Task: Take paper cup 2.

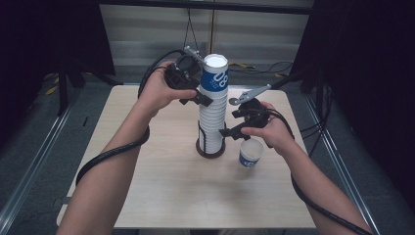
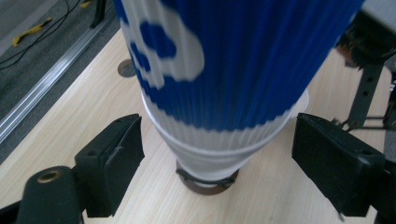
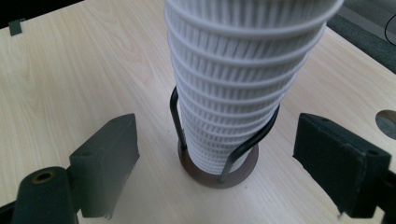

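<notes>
With both grippers' jaws wide apart, the left gripper [image 1: 204,99] should close squarely around the top cup [image 1: 215,73] while the right gripper [image 1: 228,132] steadies the stack [image 1: 212,122] low

In my left tool view the top cup [image 2: 233,65] ran off the upper edge, its print blurred and unreadable. The stack [image 3: 238,84] was cropped the same way in the right tool view. The holder's base [image 2: 208,182] beneath the stack was mostly hidden.
</notes>
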`<state>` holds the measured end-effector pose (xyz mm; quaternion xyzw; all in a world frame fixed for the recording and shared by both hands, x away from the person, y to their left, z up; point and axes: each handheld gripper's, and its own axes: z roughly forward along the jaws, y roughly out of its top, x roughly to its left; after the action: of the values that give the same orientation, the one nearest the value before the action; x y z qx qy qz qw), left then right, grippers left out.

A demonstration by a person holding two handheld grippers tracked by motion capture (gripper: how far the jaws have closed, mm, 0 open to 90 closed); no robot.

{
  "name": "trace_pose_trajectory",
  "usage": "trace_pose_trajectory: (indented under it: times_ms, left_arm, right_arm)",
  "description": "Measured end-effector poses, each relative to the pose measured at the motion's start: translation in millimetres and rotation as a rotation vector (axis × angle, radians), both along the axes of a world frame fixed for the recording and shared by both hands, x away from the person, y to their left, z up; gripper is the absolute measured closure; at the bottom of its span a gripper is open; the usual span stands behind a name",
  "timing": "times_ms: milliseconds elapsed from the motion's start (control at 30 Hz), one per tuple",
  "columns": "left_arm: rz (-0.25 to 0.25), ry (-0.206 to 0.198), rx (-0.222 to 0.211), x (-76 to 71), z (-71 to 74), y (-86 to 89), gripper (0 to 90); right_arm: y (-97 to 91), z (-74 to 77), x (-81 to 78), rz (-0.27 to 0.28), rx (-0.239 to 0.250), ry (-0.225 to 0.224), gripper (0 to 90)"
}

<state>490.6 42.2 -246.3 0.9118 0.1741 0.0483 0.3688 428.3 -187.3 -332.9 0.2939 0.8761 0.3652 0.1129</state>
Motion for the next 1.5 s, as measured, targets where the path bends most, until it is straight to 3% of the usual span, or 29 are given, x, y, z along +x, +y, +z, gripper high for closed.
trace_pose_trajectory:
  times_ms: [300,433,700,833,1000,1400,1500]
  left_arm:
    - [0.005,-0.009,-0.025,2.9,0.3,-8.0,15.7]
    - [0.01,-0.011,-0.029,3.4,1.4,-8.9,16.1]
    - [0.005,-0.027,0.005,0.1,6.1,-10.9,18.2]
    - [-0.001,-0.01,-0.026,-0.2,7.3,-10.9,20.0]
    - [-0.014,-0.02,-0.013,-2.1,8.3,-14.6,20.2]
    - [-0.009,-0.021,-0.029,-0.7,3.7,-21.9,15.3]
    - [-0.006,-0.016,-0.028,0.2,4.1,-22.1,15.0]
  right_arm:
    - [5.6,8.9,7.0,-0.013,-0.01,-0.021,13.4]
    - [4.8,12.7,9.3,-0.03,0.011,-0.033,13.3]
    - [4.1,24.4,11.3,-0.055,0.054,-0.059,12.9]
    - [5.7,30.0,12.3,-0.065,0.067,-0.072,12.8]
    - [8.6,34.2,14.0,-0.078,0.085,-0.09,12.7]
    - [14.3,40.1,16.8,-0.082,0.153,-0.104,12.5]
    - [18.9,39.7,17.9,-0.089,0.148,-0.103,12.8]
